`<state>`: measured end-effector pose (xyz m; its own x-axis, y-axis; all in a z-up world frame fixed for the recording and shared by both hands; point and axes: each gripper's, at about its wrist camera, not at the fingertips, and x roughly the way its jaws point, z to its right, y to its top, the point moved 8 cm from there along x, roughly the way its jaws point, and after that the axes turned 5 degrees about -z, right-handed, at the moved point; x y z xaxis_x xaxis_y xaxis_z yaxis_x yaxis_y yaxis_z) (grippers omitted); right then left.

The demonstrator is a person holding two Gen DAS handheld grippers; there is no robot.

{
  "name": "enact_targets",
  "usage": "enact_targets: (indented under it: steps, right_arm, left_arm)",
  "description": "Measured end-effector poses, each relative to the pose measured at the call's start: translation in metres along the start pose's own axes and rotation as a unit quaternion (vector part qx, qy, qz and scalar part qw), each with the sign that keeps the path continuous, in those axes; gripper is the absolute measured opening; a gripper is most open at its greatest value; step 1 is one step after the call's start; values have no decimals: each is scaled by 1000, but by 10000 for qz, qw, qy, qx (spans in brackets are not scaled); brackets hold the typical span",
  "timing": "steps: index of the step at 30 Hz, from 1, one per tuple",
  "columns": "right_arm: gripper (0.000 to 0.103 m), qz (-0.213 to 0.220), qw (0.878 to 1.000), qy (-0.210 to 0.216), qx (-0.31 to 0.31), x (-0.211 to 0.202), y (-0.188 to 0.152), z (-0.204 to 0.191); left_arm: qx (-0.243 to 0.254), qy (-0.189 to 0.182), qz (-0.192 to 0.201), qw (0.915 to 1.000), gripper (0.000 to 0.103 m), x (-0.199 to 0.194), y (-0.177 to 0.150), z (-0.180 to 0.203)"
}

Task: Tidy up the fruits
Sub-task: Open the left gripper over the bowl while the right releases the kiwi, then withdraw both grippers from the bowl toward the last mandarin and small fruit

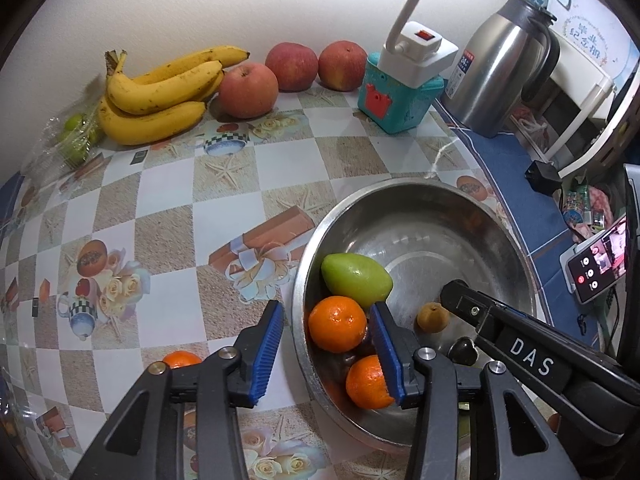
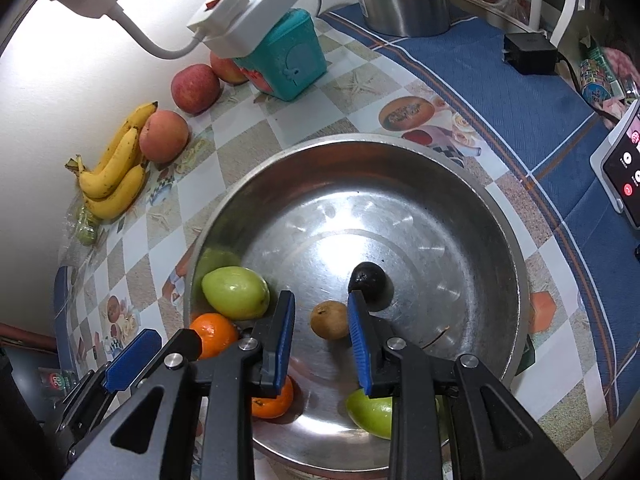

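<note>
Left claw [image 1: 326, 307]: jaws stand fairly wide with nothing gripped. It straddles the near-left rim of the round stainless-steel bowl [image 1: 400, 183], one blue ribbed pad outside over the table and one inside over the fruit.

Right claw [image 2: 320, 300]: drawn in to its narrowest, a slim gap left between the pads. It hangs over the bowl floor. A small brown round fruit [image 2: 329, 320] shows through the gap and meets the right pad's edge; I cannot tell whether it is pinched.

In the bowl:
- a pale green oval fruit [image 1: 356, 286] against the left wall
- two oranges [image 1: 337, 324] [image 1: 368, 382] just below it, close along the same wall
- a small dark, almost black fruit [image 2: 368, 280] just beyond the brown one
- a second green fruit [image 2: 370, 416] at the near wall, half hidden under my right claw

The bowl's far half is bare metal, with good room there.

One more orange [image 1: 181, 359] lies on the checked, flower-printed table [image 1: 160, 200], just left of my left claw.

Along the table's far edge, against the white wall:
- a bunch of yellow bananas [image 1: 160, 92]
- three red apples [image 1: 248, 90] [image 1: 292, 66] [image 1: 343, 65]
- a teal plastic box [image 1: 396, 100] with a white power plug on top

A clear bag of small green fruits [image 1: 76, 136] sits at the far left corner. The middle of the table between the bowl and that row is open.

On the right, a steel jug [image 1: 500, 72] stands near the far edge, and a lit phone [image 1: 600, 264] is close to the bowl's right side.
</note>
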<state>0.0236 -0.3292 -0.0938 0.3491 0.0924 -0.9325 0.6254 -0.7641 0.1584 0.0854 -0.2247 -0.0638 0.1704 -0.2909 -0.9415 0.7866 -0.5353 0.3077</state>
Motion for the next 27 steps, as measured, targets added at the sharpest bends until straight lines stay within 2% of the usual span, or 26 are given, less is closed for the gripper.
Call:
enact_targets:
  steps: [2, 3, 5, 6, 14, 17, 18, 27]
  right_arm:
    - [32, 28, 10000, 4, -10, -3, 1, -1]
    - [45, 35, 10000, -5, -12, -4, 0, 0]
    - [61, 58, 9999, -91, -22, -6, 1, 1]
    - [64, 68, 9999, -102, -23, -6, 1, 1]
    - [68, 47, 9997, -201, -87, -4, 1, 1]
    - [74, 61, 9995, -258, -142, -4, 1, -1]
    - [80, 61, 9995, -270, -156, -4, 1, -2]
    - [82, 119, 9989, -327, -320, -6, 0, -8]
  left_arm:
    - [-68, 61, 14, 10000, 56, -3, 1, -5]
    - [-102, 104, 28, 9999, 58, -4, 2, -8]
    - [-215, 232, 55, 9995, 63, -7, 2, -17]
    - [-315, 303, 55, 9990, 67, -9, 2, -25]
    - [-943, 916, -97, 9913, 87, -7, -4, -79]
    - [-1221, 1085, -145, 9865, 96, -6, -8, -99]
    - [-1321, 1116, -154, 9848, 98, -6, -9, -105]
    - [-1832, 1344, -85, 9738, 103, -10, -15, -134]
